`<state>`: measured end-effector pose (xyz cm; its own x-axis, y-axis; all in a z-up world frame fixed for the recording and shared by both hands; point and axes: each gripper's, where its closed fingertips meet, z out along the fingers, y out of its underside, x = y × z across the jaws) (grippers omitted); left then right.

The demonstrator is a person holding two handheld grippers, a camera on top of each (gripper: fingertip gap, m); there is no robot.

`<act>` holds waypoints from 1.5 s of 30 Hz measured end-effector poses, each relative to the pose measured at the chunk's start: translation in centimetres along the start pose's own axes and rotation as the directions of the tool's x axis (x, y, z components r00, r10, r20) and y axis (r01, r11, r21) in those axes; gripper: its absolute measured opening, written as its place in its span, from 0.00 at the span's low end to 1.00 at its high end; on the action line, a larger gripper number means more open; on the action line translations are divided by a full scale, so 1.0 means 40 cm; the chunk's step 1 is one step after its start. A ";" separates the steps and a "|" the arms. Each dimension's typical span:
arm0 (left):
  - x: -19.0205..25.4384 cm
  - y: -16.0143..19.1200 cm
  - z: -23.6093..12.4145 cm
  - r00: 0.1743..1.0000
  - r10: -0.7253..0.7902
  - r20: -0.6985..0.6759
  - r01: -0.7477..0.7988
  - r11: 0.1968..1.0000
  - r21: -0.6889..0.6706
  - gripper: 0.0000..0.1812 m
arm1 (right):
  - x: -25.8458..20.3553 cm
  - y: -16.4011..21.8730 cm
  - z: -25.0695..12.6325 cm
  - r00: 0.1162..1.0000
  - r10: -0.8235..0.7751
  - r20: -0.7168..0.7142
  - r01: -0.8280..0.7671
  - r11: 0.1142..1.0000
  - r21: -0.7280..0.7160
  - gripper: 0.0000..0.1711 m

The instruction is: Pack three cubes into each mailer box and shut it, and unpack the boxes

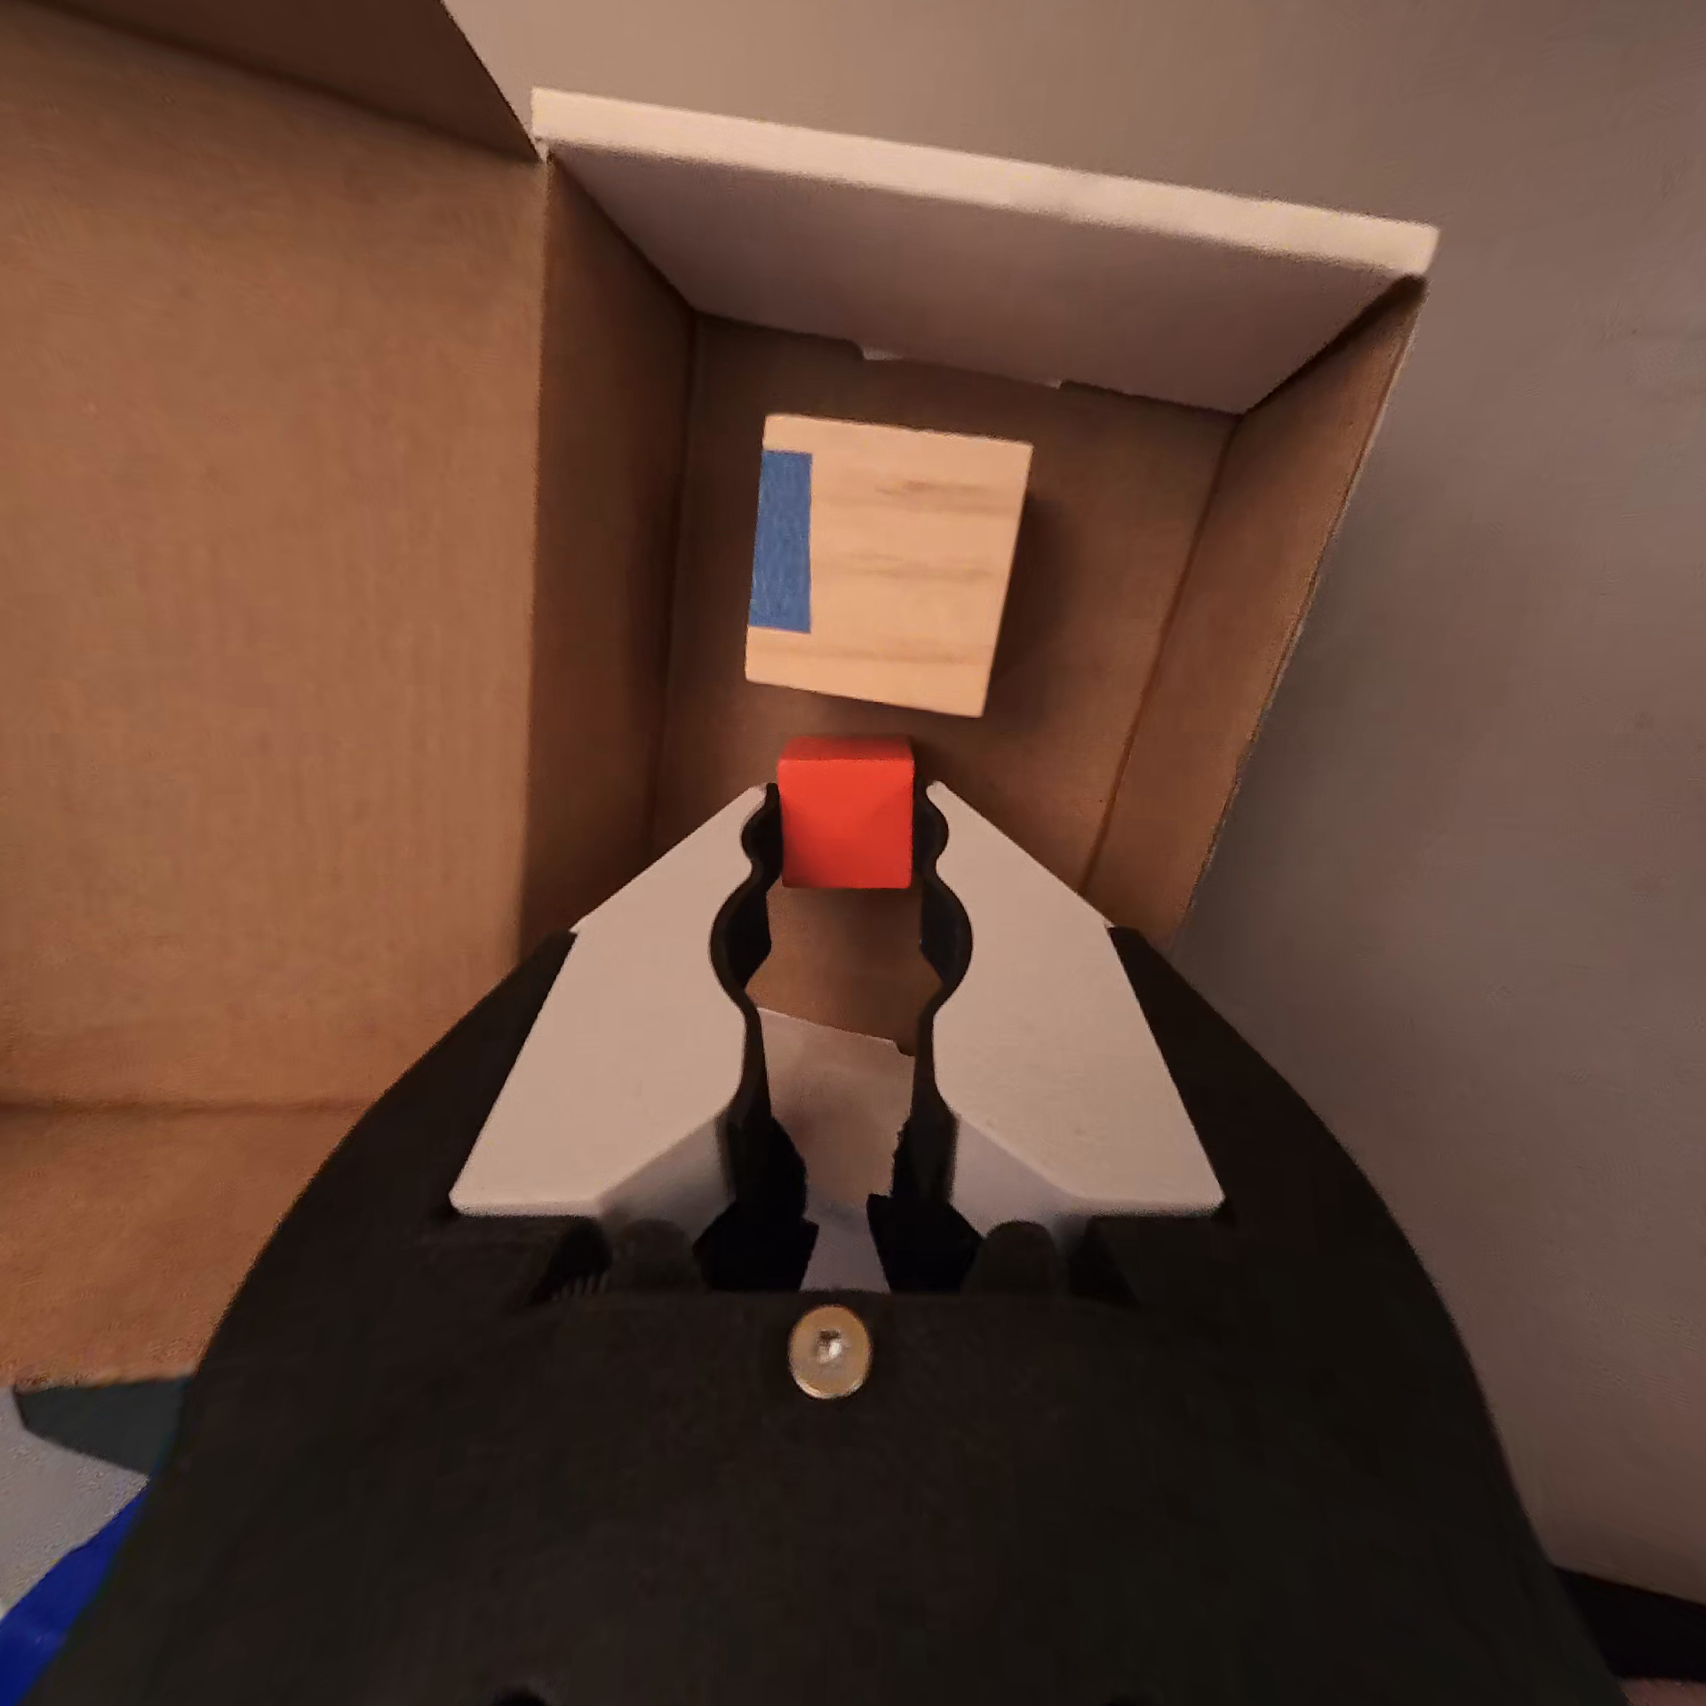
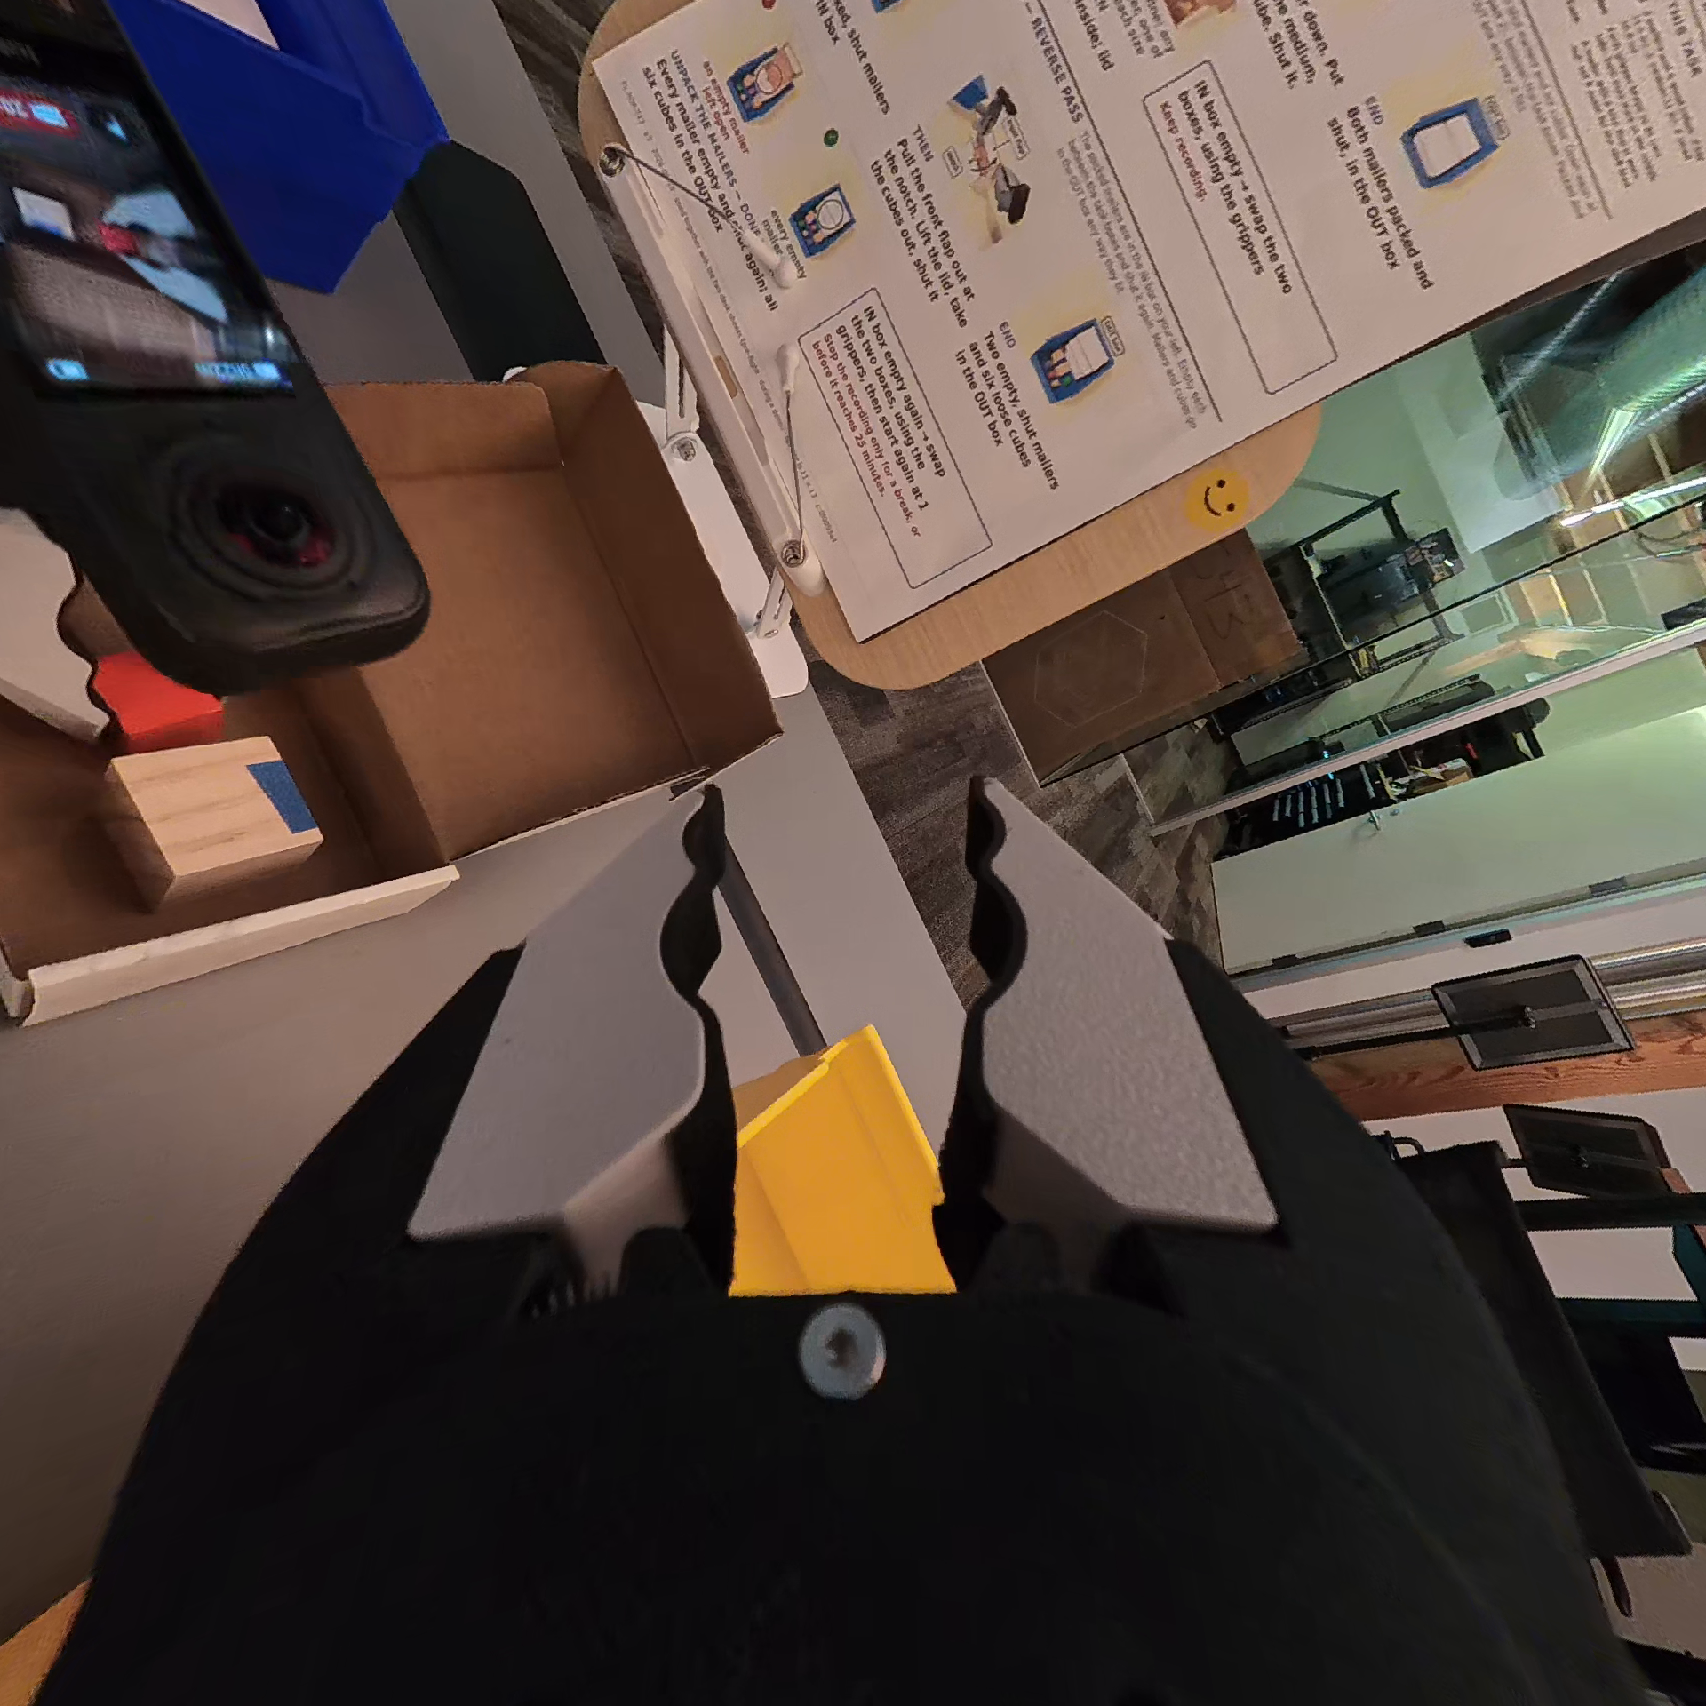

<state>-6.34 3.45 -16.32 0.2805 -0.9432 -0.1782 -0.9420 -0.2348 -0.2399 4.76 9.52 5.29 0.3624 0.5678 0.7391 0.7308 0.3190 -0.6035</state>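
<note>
Red cube [image 1: 845, 817], judged light and rigid, is pinched on opposite flat faces by the left gripper [image 1: 845, 831] inside the mailer box [image 1: 1154, 646]; the right gripper [image 2: 840, 831] is held spread and empty.

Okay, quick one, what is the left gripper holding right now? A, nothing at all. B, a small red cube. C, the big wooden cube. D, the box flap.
B: the left gripper is shut on the red cube over the open box, while the wooden cube lies apart on the box floor.
</note>
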 end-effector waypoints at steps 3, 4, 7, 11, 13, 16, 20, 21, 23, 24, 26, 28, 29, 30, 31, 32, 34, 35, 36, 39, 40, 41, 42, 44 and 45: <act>0.004 -0.014 0.003 1.000 -0.010 -0.018 0.010 0.999 0.041 0.20 | 0.000 -0.001 0.000 1.000 0.002 0.001 -0.002 1.000 0.002 0.31; 0.009 -0.021 -0.002 0.999 -0.020 -0.033 0.022 0.998 0.055 0.21 | 0.001 0.000 0.000 1.000 0.003 0.001 -0.003 1.000 0.003 0.31; 0.015 -0.046 -0.064 0.997 -0.057 -0.042 0.062 0.992 0.114 0.22 | 0.003 0.005 0.000 1.000 0.002 -0.002 -0.002 1.000 -0.003 0.31; -0.074 0.026 -0.271 0.968 -0.142 0.205 0.107 0.979 0.175 0.23 | 0.011 0.007 -0.009 1.000 0.000 -0.013 0.000 1.000 -0.004 0.31; -0.127 0.152 -0.398 0.898 -0.289 0.332 0.234 0.952 0.196 0.24 | 0.017 0.008 -0.014 1.000 -0.002 -0.023 0.002 1.000 -0.007 0.31; -0.108 0.412 -0.461 0.764 -0.573 0.297 0.557 0.818 0.143 0.24 | 0.019 0.005 -0.020 1.000 -0.008 -0.026 0.008 1.000 -0.002 0.31; -0.057 0.680 -0.389 0.537 -0.815 0.219 0.842 0.533 -0.080 0.21 | 0.018 0.004 -0.021 1.000 -0.011 -0.025 0.011 1.000 -0.003 0.31; -0.048 0.696 -0.362 0.501 -0.852 0.149 0.865 0.491 -0.103 0.20 | 0.017 0.007 -0.021 1.000 -0.016 -0.025 0.016 1.000 -0.010 0.31; -0.065 0.713 -0.322 0.450 -0.891 0.066 0.892 0.444 -0.091 0.20 | 0.018 0.015 -0.021 0.999 -0.031 -0.029 0.030 0.999 -0.028 0.31; -0.073 0.721 -0.308 0.426 -0.904 0.043 0.903 0.421 -0.089 0.21 | 0.018 0.017 -0.022 0.999 -0.036 -0.031 0.035 0.999 -0.033 0.31; -0.076 0.740 -0.283 0.397 -0.917 0.035 0.913 0.391 -0.120 0.20 | 0.019 0.015 -0.025 0.999 -0.037 -0.032 0.036 0.999 -0.026 0.31; -0.065 0.760 -0.260 0.407 -0.912 0.053 0.902 0.392 -0.179 0.20 | 0.020 0.015 -0.026 0.999 -0.031 -0.031 0.031 0.999 -0.022 0.31; -0.061 0.769 -0.250 0.419 -0.905 0.068 0.894 0.399 -0.204 0.20 | 0.021 0.017 -0.025 0.999 -0.031 -0.032 0.030 0.999 -0.025 0.31; -0.060 0.778 -0.241 0.432 -0.898 0.086 0.886 0.405 -0.226 0.19 | 0.021 0.021 -0.024 0.999 -0.033 -0.031 0.032 0.999 -0.031 0.31; -0.061 0.786 -0.234 0.442 -0.891 0.104 0.880 0.408 -0.243 0.18 | 0.020 0.024 -0.022 0.999 -0.034 -0.029 0.033 0.999 -0.035 0.31; -0.064 0.793 -0.228 0.447 -0.886 0.121 0.877 0.407 -0.254 0.18 | 0.018 0.026 -0.020 0.999 -0.035 -0.027 0.034 0.999 -0.038 0.31; -0.069 0.799 -0.220 0.441 -0.888 0.131 0.879 0.398 -0.265 0.18 | 0.015 0.028 -0.017 0.999 -0.042 -0.024 0.041 0.998 -0.046 0.31; -0.071 0.798 -0.216 0.438 -0.890 0.126 0.880 0.395 -0.264 0.17 | 0.014 0.028 -0.016 0.999 -0.046 -0.023 0.045 0.998 -0.047 0.31; -0.073 0.797 -0.212 0.438 -0.891 0.121 0.879 0.397 -0.263 0.16 | 0.012 0.027 -0.016 0.999 -0.049 -0.020 0.048 0.998 -0.046 0.31; -0.075 0.798 -0.206 0.442 -0.890 0.114 0.877 0.401 -0.267 0.12 | 0.009 0.026 -0.015 0.999 -0.052 -0.014 0.052 0.998 -0.044 0.31; -0.075 0.798 -0.205 0.440 -0.891 0.112 0.877 0.399 -0.268 0.12 | 0.009 0.027 -0.015 0.998 -0.055 -0.014 0.054 0.997 -0.046 0.31; -0.075 0.799 -0.205 0.439 -0.891 0.112 0.877 0.398 -0.269 0.12 | 0.009 0.029 -0.015 0.998 -0.056 -0.014 0.055 0.997 -0.048 0.31; -0.076 0.801 -0.207 0.440 -0.890 0.118 0.877 0.398 -0.270 0.12 | 0.010 0.029 -0.016 0.998 -0.056 -0.015 0.055 0.997 -0.049 0.31; -0.076 0.805 -0.222 0.445 -0.884 0.143 0.877 0.397 -0.271 0.11 | 0.011 0.030 -0.017 0.998 -0.055 -0.016 0.054 0.997 -0.049 0.31; -0.075 0.802 -0.238 0.444 -0.882 0.157 0.879 0.396 -0.265 0.11 | 0.011 0.030 -0.017 0.998 -0.055 -0.017 0.054 0.997 -0.049 0.31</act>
<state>-39.15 -3.49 -14.38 0.9844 -0.1753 -0.0171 -0.1753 -0.9845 0.0017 6.20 9.63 5.12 0.3315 0.5361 0.7764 0.7769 0.3118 -0.5470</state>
